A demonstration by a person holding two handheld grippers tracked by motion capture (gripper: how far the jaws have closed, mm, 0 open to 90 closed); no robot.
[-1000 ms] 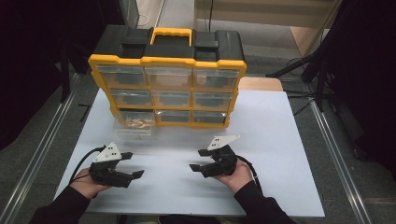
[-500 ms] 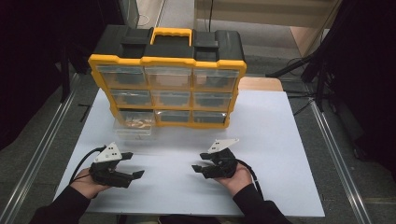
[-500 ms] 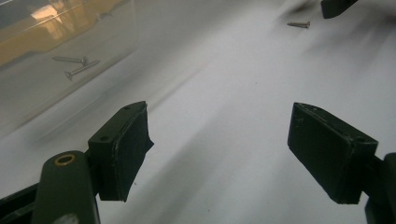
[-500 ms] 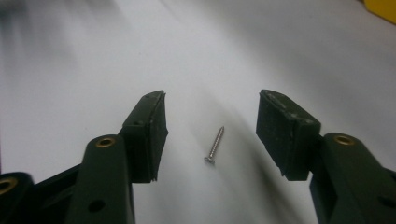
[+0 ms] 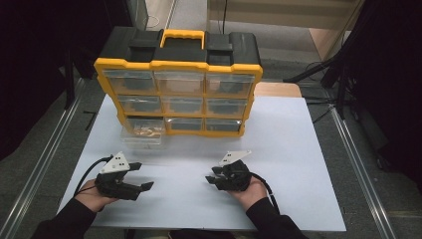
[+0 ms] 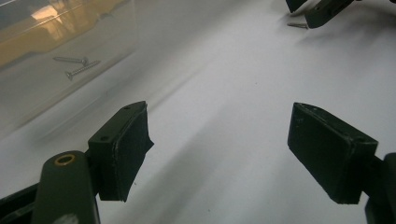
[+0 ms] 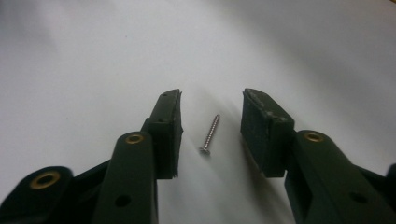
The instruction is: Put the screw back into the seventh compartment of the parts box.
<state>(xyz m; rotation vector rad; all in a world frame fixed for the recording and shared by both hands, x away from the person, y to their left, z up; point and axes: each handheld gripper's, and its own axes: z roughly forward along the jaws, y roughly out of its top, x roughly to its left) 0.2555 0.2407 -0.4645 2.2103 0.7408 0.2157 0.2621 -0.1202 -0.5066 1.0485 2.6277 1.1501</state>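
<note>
Now the right gripper (image 7: 210, 135) has its fingers closing around a tiny screw (image 7: 209, 134) flat on the table (image 7: 93, 56), not yet touching: light, stiff, slippery, best pinched mid-shaft; left gripper (image 6: 219, 154) wide open, empty

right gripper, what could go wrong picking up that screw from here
The screw lies flat on the white table between the right gripper pads, which have just been closing without touching it. Being thin and low, it may slip under the pads or roll off. It also lies lengthwise along the gap, so the pads would meet only its thin shank, and it could pivot or flick away.
</note>
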